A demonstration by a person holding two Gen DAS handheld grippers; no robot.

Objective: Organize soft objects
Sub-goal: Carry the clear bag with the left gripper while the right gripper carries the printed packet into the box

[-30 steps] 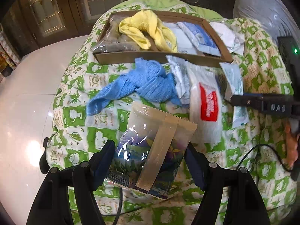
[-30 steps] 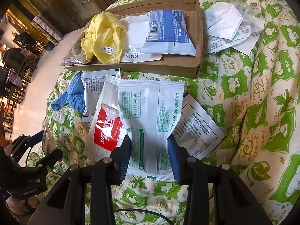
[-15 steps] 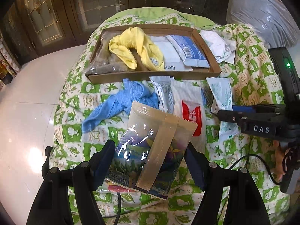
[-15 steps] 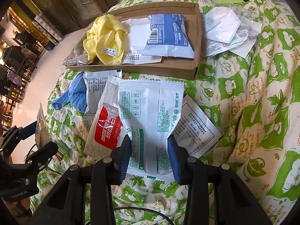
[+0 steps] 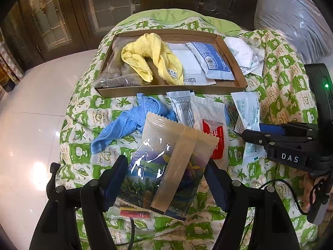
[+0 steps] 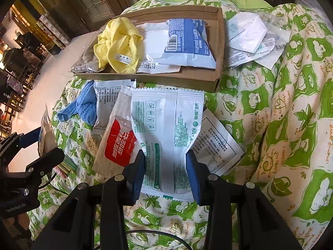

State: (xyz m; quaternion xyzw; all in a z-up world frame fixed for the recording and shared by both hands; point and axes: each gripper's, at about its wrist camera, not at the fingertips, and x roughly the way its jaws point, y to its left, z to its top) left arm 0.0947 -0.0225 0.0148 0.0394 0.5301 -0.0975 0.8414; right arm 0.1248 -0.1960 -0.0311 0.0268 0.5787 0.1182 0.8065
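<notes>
A translucent tan packet (image 5: pixel 166 162) with a dark landscape print and a centre seam is clamped in the left gripper (image 5: pixel 166 185) above the green-patterned quilt (image 5: pixel 276 95). A white packet (image 6: pixel 166 133) printed in green is pinched in the right gripper (image 6: pixel 165 175). The cardboard tray (image 5: pixel 170 88), at 12 o'clock, is seen to contain a yellow towel (image 5: pixel 149 58).

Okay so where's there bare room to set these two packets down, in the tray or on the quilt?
The cardboard tray is crowded: yellow towel, blue-and-white pack and white sachets cover most of its floor. In front of it the blue towel and red-label packet overlap. Bare quilt lies right of the tray, below the face masks, and along the near edge.
</notes>
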